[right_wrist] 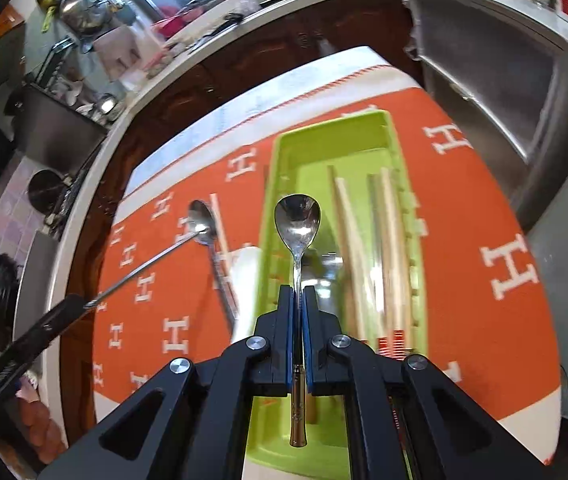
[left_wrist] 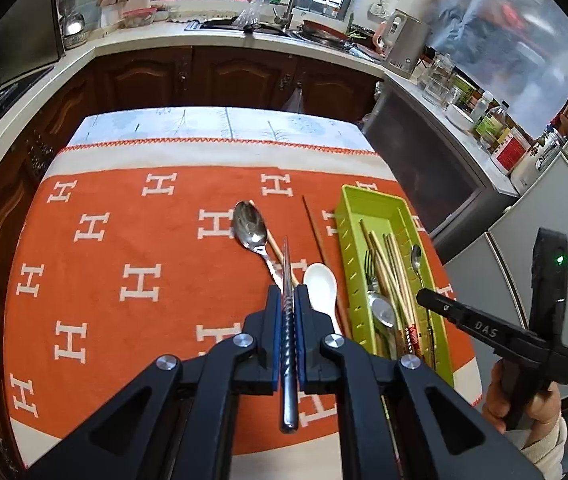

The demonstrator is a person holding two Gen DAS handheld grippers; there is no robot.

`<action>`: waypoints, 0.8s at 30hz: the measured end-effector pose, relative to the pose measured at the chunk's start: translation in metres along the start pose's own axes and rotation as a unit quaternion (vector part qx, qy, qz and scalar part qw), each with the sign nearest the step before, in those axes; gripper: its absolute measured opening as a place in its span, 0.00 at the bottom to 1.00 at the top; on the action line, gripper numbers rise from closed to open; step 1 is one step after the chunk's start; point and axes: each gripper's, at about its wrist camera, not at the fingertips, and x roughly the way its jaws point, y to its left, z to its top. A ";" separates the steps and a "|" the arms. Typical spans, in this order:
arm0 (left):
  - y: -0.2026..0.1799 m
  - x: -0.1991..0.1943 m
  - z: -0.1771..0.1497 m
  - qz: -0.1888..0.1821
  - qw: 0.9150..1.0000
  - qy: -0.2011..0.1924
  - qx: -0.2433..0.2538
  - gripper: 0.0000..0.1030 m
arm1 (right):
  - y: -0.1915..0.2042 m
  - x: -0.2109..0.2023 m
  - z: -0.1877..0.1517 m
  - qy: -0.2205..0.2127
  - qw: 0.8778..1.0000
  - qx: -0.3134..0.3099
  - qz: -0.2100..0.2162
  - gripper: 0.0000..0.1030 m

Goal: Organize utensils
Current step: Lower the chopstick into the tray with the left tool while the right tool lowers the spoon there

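Note:
My left gripper is shut on a metal chopstick with a twisted grip, held above the orange cloth. Under its tip lie a metal spoon, a white ceramic spoon and two loose wooden chopsticks. My right gripper is shut on the handle of a steel spoon, bowl forward, over the green tray. The tray holds wooden chopsticks, a fork and another spoon. The right gripper also shows at the tray's right side.
The cloth-covered table stands in a kitchen with dark wooden cabinets and a white counter with a sink behind it. A steel unit with jars and bottles is at the right. A person's hand grips the right tool.

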 end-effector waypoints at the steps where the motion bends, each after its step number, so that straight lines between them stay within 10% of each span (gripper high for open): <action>1: -0.006 -0.001 0.002 -0.002 1.000 -0.003 0.005 0.03 | -0.006 0.001 0.001 -0.001 1.000 0.003 -0.005 0.03; 13: -0.103 0.025 0.014 -0.008 0.993 -0.044 0.106 0.03 | -0.044 0.041 0.013 0.043 0.998 0.031 -0.023 0.04; 22: -0.129 0.093 -0.018 -0.018 0.982 0.104 0.155 0.06 | -0.048 0.045 0.008 0.041 0.998 0.038 -0.002 0.12; 24: -0.129 0.094 -0.025 -0.028 0.980 0.123 0.156 0.20 | -0.046 0.041 0.008 0.037 0.999 0.035 -0.003 0.15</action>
